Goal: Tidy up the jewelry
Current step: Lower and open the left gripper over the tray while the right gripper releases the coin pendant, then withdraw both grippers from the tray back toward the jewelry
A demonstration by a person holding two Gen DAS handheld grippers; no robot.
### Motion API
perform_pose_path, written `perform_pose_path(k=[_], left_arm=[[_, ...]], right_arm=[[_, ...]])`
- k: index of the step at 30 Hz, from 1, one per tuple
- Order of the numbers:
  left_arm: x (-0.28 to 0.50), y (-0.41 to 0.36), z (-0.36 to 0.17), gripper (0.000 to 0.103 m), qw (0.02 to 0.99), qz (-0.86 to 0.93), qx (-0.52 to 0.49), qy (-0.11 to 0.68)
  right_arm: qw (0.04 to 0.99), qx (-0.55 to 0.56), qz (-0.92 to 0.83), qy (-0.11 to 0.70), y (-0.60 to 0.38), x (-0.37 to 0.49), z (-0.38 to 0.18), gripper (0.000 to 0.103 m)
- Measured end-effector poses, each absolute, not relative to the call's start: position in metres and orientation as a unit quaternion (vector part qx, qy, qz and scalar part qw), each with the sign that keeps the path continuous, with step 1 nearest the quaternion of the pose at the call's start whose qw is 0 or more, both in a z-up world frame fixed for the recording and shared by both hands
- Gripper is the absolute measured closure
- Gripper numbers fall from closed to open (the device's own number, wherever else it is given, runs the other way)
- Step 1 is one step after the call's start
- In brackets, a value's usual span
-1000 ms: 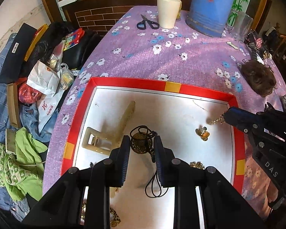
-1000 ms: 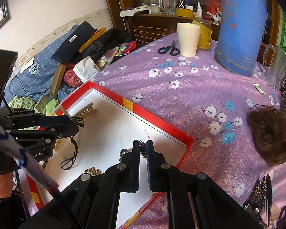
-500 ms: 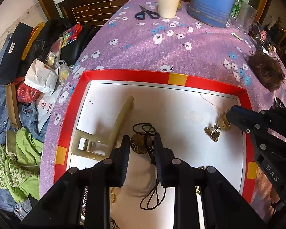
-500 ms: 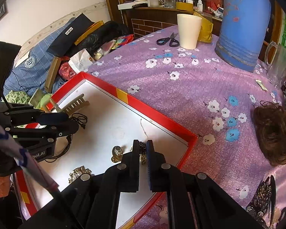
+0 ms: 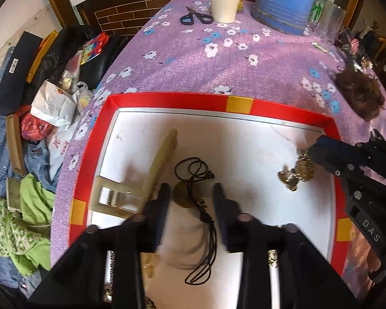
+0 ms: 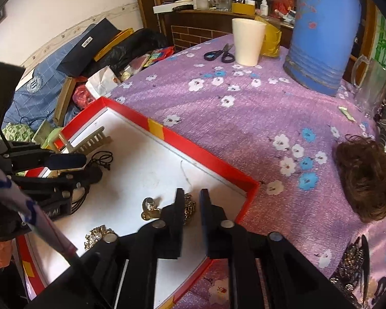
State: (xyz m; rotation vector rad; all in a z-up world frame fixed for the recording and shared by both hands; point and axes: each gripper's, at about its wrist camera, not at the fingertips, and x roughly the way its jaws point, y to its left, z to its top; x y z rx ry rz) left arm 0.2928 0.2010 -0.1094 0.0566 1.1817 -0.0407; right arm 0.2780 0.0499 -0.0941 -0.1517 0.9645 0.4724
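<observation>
A table covered by a purple flowered cloth [image 5: 193,61] is seen; on it are set a red-rimmed tray [image 5: 167,100], scissors [image 5: 195,18], a cream cup [image 5: 225,0], a blue barrel [image 5: 285,2] and a brown hairpiece [image 5: 360,95].

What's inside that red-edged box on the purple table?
The red-edged box holds a cream comb, a black-corded pendant, gold pieces and a brooch. The grippers cover its near part.

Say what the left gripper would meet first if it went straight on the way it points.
Probably the round bronze pendant on its black cord, lying on the white tray floor between the left gripper's opening jaws. Depth is unclear.
</observation>
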Motion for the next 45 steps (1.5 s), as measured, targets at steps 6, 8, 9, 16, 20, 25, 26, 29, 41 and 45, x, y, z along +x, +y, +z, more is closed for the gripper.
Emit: perform_pose_path(k=[6,8,9,16,20,25,26,29,41,45], left_arm=[[0.282,0.199,-0.091,0.050,0.842,-0.015,0.019,0.539],[0.274,0.197,-0.077,0.041,0.850,-0.015,0.012,0.526],[0.268,0.196,-0.069,0.036,0.856,-0.012,0.010,0.517],[0.215,0.172,-0.013,0.023,0.890,-0.008,0.004,0.456],[0.184,0.147,0.006,0.023,0.898,-0.030,0.002,0.439],[0.152,0.108,0.016,0.022,0.904,-0.051,0.004,0.424],[0.149,0.102,0.017,0.022,0.905,-0.054,0.005,0.423],[0.138,0.075,0.017,0.022,0.904,-0.068,0.010,0.422],[0.123,0.005,-0.008,0.022,0.887,-0.108,0.029,0.447],[0.123,-0.010,-0.020,0.022,0.882,-0.117,0.034,0.456]], right_arm=[[0.869,-0.057,0.225,0.437,0.035,0.265,-0.064,0.070],[0.876,-0.052,0.224,0.424,0.027,0.255,-0.048,0.059],[0.880,-0.053,0.220,0.417,0.024,0.248,-0.040,0.050],[0.901,-0.029,0.199,0.383,-0.025,0.187,0.004,0.022],[0.910,0.001,0.177,0.374,-0.063,0.149,0.014,0.014],[0.918,0.036,0.134,0.373,-0.120,0.102,0.020,0.012],[0.920,0.039,0.124,0.369,-0.129,0.095,0.022,0.012],[0.926,0.048,0.086,0.365,-0.160,0.074,0.027,0.012],[0.931,0.081,0.022,0.354,-0.236,0.030,0.023,0.012],[0.929,0.076,0.005,0.362,-0.248,0.029,0.013,0.012]])
